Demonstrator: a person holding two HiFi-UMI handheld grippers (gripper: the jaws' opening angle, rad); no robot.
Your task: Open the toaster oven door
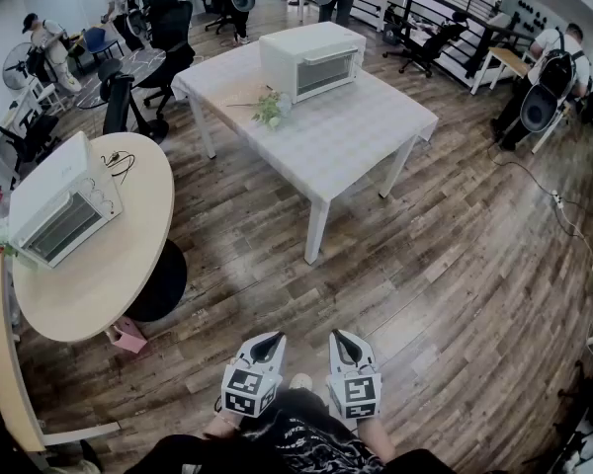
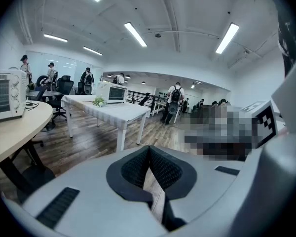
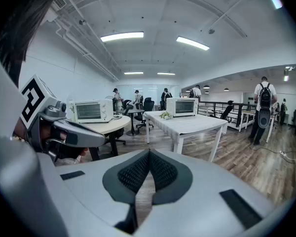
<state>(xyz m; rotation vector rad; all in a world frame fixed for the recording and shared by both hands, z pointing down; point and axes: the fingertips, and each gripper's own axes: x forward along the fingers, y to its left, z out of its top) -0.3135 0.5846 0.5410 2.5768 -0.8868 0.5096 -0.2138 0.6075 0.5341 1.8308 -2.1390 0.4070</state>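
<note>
The only print I can find is the black-and-white square marker on each claw's cube; nothing on either oven is legible from here.

The floor (image 1: 455,265) is dark wood planking in an open office, with strip lights overhead, office chairs (image 1: 168,28) and people at the far edges. In the head view a white table (image 1: 366,141) stands at 12 o'clock. On it sits a white toaster oven (image 1: 311,60) with its door shut, and a small plant (image 1: 269,110) just beside the oven. At 9 o'clock is a round table (image 1: 128,255) carrying a second toaster oven (image 1: 64,210), also shut.

I hold both claws close to my body at 6 o'clock, side by side, aimed forward and tipped a little down at the floor. My left gripper (image 1: 268,341) has its pads pressed tip to tip with nothing between them, and only floorboards show through the slit below. My right gripper (image 1: 343,339) is pinched the same way, empty. Both ovens are well apart from my claws, the white table's dead ahead and the other off to my left.
</note>
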